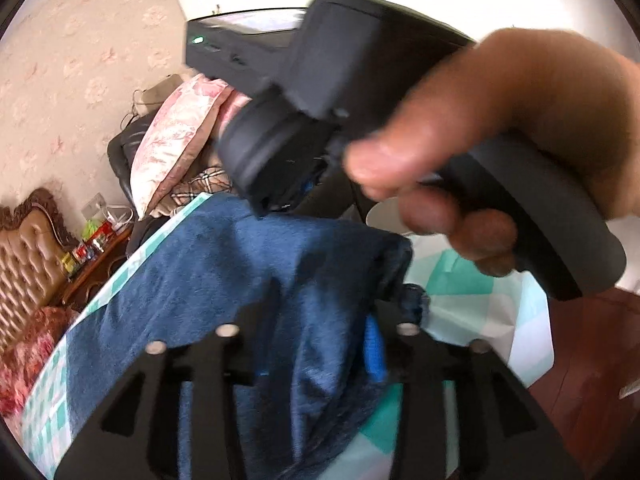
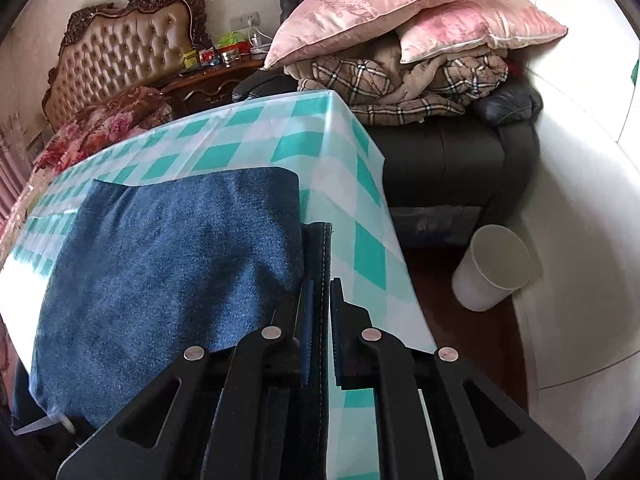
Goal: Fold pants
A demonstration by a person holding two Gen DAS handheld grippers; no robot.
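Here the pants (image 2: 168,264) lie folded on the bench (image 2: 360,200); the right fingers (image 2: 320,300) clamp a hem edge, the left fingers (image 1: 320,320) pinch bunched cloth. Uneven pulling could skew the fold or drag everything off.

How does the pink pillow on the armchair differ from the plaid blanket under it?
The pink pillow is smooth, glossy and floral; the plaid blanket is beige with dark checks and looks quilted. The pillow lies fairly flat on top, while the blanket is bunched in crumpled folds beneath it. Both are soft bedding piled on the dark armchair.
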